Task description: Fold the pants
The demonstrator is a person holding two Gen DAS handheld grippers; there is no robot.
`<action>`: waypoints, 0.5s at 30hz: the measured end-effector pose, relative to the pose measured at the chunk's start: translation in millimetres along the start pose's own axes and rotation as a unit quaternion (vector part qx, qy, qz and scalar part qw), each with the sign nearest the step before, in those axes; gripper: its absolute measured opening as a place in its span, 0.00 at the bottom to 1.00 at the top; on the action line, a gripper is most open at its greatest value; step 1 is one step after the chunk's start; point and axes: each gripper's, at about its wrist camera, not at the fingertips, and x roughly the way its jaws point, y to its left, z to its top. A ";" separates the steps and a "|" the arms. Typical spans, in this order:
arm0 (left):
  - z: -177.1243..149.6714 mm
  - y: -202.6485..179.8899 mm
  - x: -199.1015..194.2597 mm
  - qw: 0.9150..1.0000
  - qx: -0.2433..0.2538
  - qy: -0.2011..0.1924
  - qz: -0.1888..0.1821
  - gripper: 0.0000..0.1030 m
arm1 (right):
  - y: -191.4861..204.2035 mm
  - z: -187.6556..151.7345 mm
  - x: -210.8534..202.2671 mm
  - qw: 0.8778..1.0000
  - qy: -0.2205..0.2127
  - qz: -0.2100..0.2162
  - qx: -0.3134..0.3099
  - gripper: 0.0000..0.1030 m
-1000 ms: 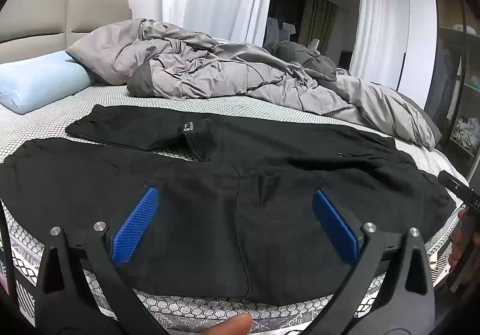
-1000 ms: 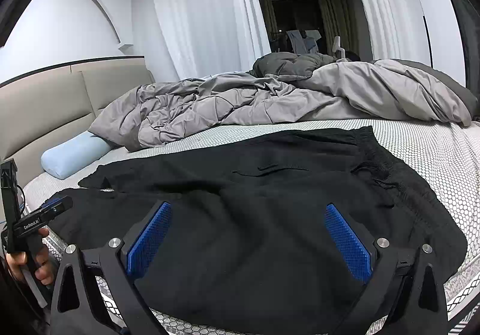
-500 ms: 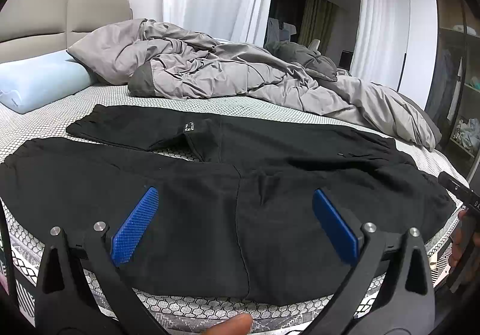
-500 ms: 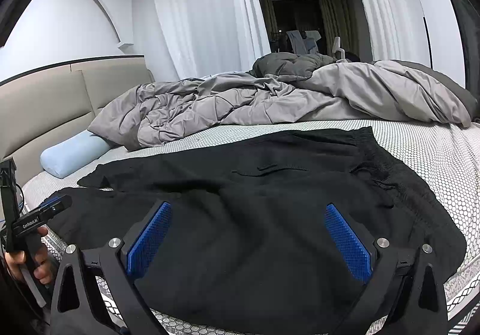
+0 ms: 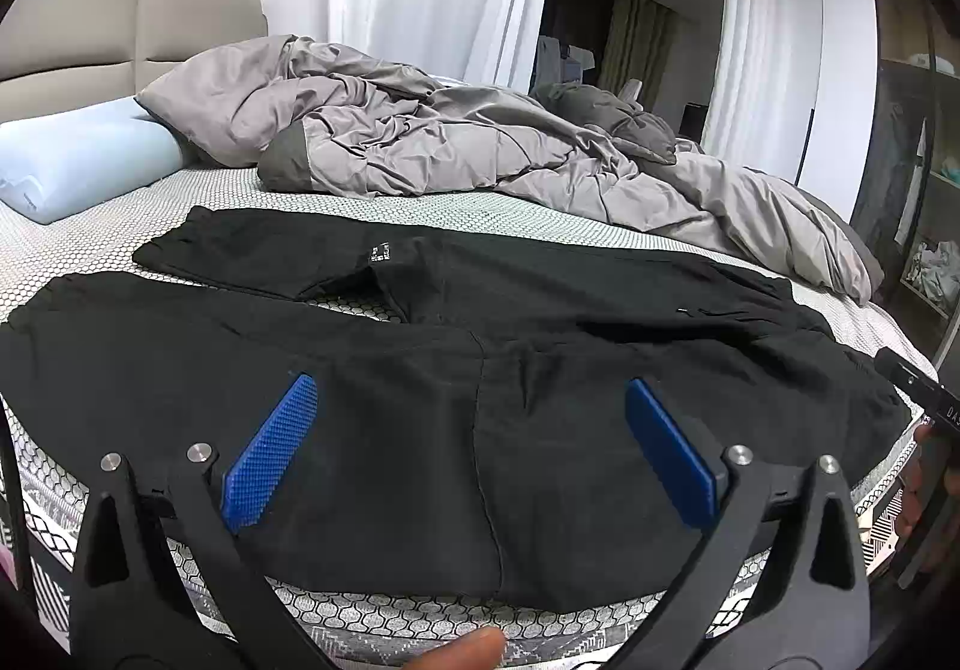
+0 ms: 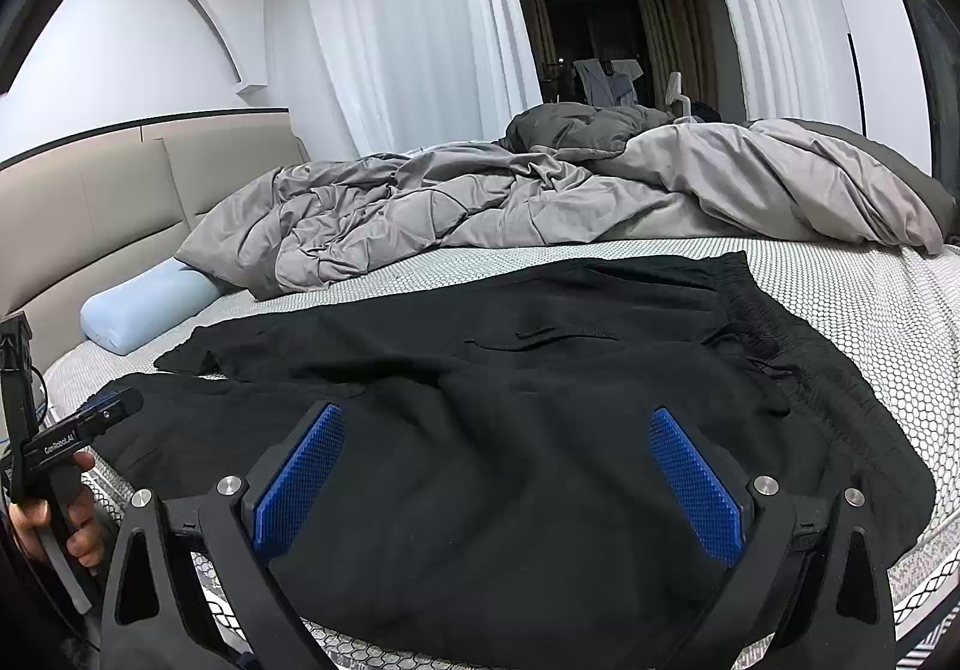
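Black pants (image 5: pixel 420 370) spread flat on the bed (image 5: pixel 90 238), near its front edge, the waistband at the right end and two legs running to the left

In right wrist view, waistband (image 6: pixel 762 334) gathered and wrinkled, with a drawstring lying on it; a pocket flap on the upper part of the cloth (image 6: pixel 534 337)

Far leg lying straight, a small white label (image 5: pixel 379 254) on it, a strip of patterned mattress visible between the two legs (image 5: pixel 354 304)

Near leg broader in the view, covering the front edge of the bed, with a vertical seam (image 5: pixel 486 466) down the middle; some soft folds around the crotch, otherwise smooth

Left gripper (image 5: pixel 468 460) wide open, hovering just above the near leg, holding nothing; blue pads (image 5: pixel 267 454) well apart

Right gripper (image 6: pixel 498 484) also wide open and empty, over the seat area near the waistband; blue pads (image 6: pixel 696 484) apart, not touching cloth as far as visible

Left hand (image 6: pixel 57 526) around the handle of its tool at the left border of right wrist view

Behind the pants, a crumpled grey duvet (image 5: pixel 468 154) across the bed and a light blue pillow (image 5: pixel 78 166) by the headboard (image 6: pixel 120 202); white curtains (image 6: pixel 408 22) further back
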 end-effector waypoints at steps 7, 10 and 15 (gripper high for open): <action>0.1 0.5 0.0 1.000 0.000 0.000 0.000 0.99 | 0.7 0.2 1.6 1.000 0.001 0.000 -0.001 1.00; 0.3 0.8 0.2 1.000 0.000 -0.001 0.000 0.99 | 0.1 -0.2 1.8 1.000 0.002 0.000 -0.001 1.00; -0.6 1.6 0.7 1.000 0.000 0.000 0.000 0.99 | 0.3 -0.2 1.7 1.000 0.001 -0.001 -0.002 1.00</action>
